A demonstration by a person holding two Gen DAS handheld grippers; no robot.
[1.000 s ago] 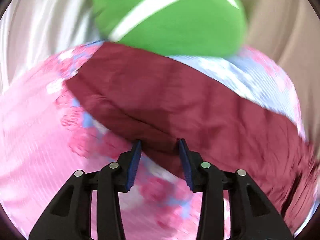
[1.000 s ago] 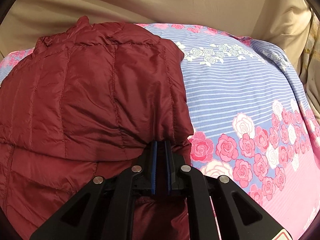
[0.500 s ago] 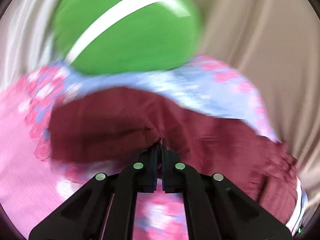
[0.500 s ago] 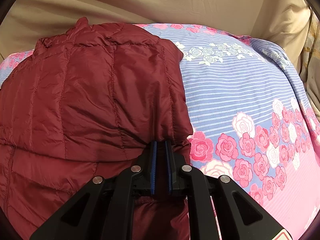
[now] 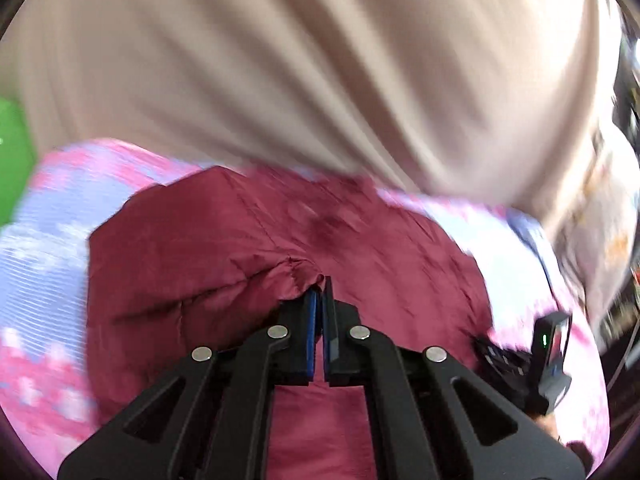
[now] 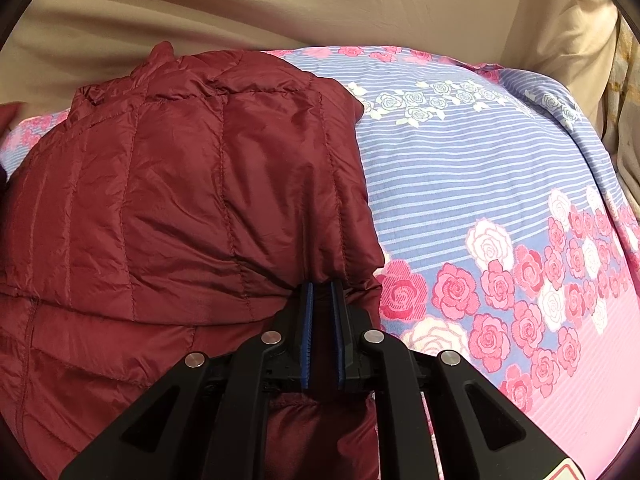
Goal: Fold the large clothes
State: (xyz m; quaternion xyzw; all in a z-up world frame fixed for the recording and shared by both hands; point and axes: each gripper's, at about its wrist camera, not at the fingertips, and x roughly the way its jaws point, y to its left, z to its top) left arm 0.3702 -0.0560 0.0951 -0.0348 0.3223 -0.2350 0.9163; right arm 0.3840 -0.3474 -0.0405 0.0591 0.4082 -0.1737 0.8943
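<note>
Left wrist view, heavily blurred: the left gripper (image 5: pixel 319 300) has its blue-padded jaws drawn together on a puckered fold of the dark red quilted puffer jacket (image 5: pixel 248 248). The fabric gathers into a pinch right at the fingertips and bunches in a raised ridge to the left of them. The jacket spreads across the bed, covering the pink and blue rose-patterned striped bedsheet (image 5: pixel 44 240), which shows to the left and right of the garment. Beige draped fabric (image 5: pixel 304 72) fills the upper part of the view beyond the far edge of the bed. A patch of bright green (image 5: pixel 12 160) shows at the left margin; what it is cannot be told. A black device with a small green light (image 5: pixel 548 356) lies at the right side of the jacket; its detail is too blurred to settle.

Right wrist view, sharp: the right gripper (image 6: pixel 323 292) is closed to a narrow gap with a thickness of the jacket's (image 6: pixel 192 208) dark red cloth clamped between the pads, at the garment's right-hand edge. The jacket lies folded over itself, a quilted upper layer resting on a lower one, and occupies the left half of the bed, reaching its far edge. The bedsheet (image 6: pixel 500 184) is bare on the right half, roses clustered towards the near right corner. The beige fabric (image 6: pixel 320 4) backs the far edge.
</note>
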